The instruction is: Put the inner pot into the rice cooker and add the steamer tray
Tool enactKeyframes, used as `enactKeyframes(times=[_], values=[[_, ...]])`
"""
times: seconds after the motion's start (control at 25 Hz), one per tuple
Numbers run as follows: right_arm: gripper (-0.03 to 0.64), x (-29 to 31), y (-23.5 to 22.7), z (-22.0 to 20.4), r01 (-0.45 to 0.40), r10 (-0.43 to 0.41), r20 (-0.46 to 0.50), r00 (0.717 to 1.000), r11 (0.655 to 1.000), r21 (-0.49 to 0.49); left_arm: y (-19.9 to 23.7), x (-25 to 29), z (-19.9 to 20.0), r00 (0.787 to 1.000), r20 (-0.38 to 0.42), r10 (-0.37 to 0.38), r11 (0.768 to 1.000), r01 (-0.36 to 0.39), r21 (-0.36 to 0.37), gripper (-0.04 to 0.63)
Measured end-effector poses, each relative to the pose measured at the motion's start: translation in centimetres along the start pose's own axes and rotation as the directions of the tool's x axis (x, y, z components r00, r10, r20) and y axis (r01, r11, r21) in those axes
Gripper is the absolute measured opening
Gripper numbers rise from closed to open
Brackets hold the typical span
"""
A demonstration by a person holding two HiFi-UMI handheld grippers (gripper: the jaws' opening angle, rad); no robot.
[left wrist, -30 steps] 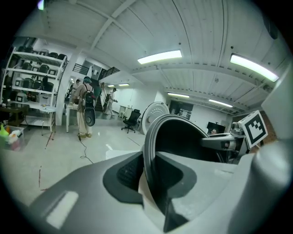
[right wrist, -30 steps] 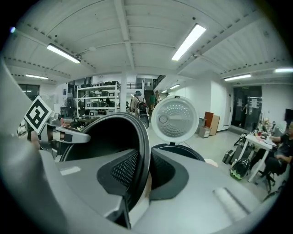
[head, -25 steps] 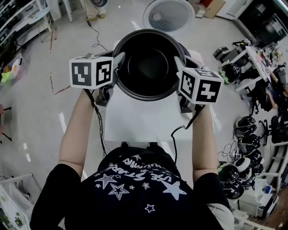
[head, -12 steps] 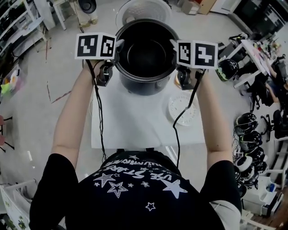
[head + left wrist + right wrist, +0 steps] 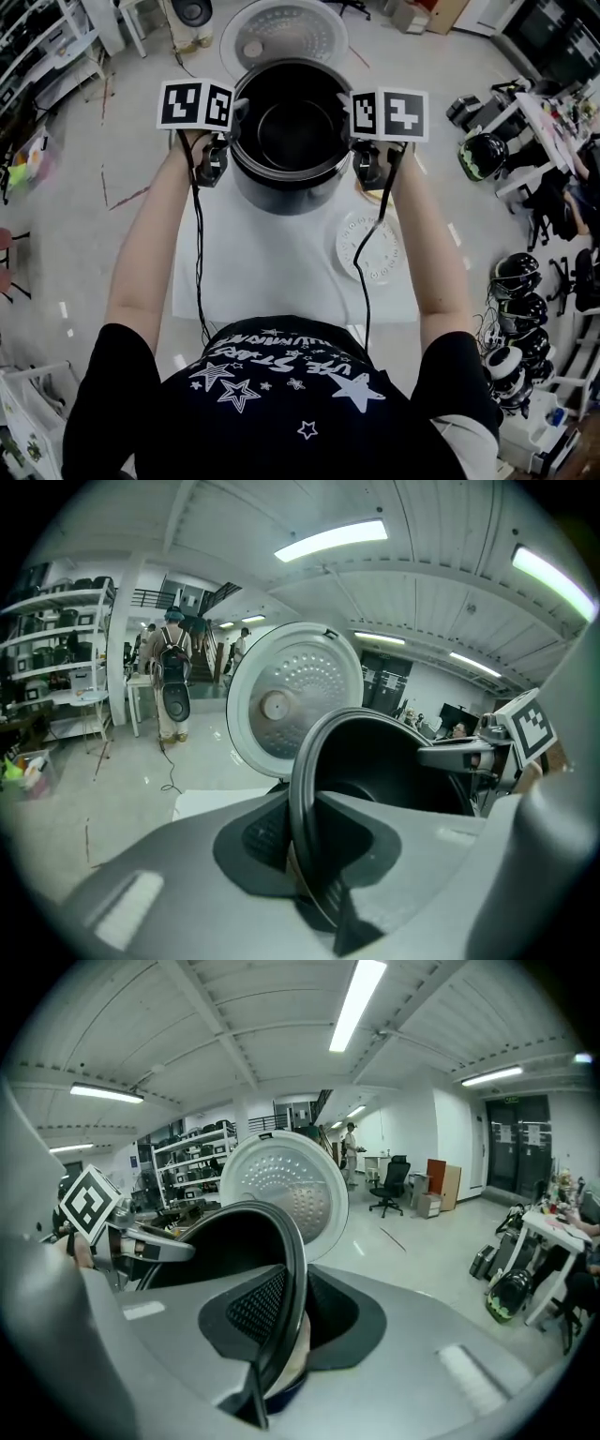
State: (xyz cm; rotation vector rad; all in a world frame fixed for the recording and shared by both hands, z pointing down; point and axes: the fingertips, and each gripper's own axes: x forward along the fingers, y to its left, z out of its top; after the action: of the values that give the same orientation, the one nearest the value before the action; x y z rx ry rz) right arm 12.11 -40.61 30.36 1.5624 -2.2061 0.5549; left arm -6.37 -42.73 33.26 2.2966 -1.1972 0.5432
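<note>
The dark inner pot (image 5: 291,131) hangs over the far end of the white table (image 5: 262,272), held by its rim from both sides. My left gripper (image 5: 230,127) is shut on the left rim, and my right gripper (image 5: 361,127) is shut on the right rim. In the left gripper view the pot's rim (image 5: 314,761) runs between the jaws of the left gripper (image 5: 305,855). The right gripper view shows the same rim (image 5: 291,1251) pinched in the right gripper (image 5: 281,1326). The rice cooker's open round lid (image 5: 281,33) stands just behind the pot; its body is hidden. The white perforated steamer tray (image 5: 368,246) lies flat on the table's right side.
Black cables trail from both grippers over the table. Helmets (image 5: 511,277) and desks crowd the floor at the right, shelves (image 5: 37,56) stand at the left. A person with a backpack (image 5: 173,682) stands far off. An office chair (image 5: 392,1185) is in the background.
Both grippers have carried the pot away from my body toward the open lid and slightly lower. The steamer tray has come into view on the table.
</note>
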Motion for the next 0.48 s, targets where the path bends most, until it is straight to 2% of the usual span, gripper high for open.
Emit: enactKeyframes(times=[0.24, 0.48], values=[[0.083, 2.9, -0.3, -1.0, -0.05, 0.051, -0.043, 0.998, 0.999, 0.019, 1.6, 1.5, -1.0, 0.998, -0.053, 0.034, 0.999, -0.036, -0.029, 0.063], [0.083, 5.1, -0.9, -2.6, -0.065, 0.066, -0.073, 0.995, 0.998, 0.013, 2.5, 3.2, -2.6, 0.994, -0.089, 0.069, 0.997, -0.071, -0.02, 0.061]])
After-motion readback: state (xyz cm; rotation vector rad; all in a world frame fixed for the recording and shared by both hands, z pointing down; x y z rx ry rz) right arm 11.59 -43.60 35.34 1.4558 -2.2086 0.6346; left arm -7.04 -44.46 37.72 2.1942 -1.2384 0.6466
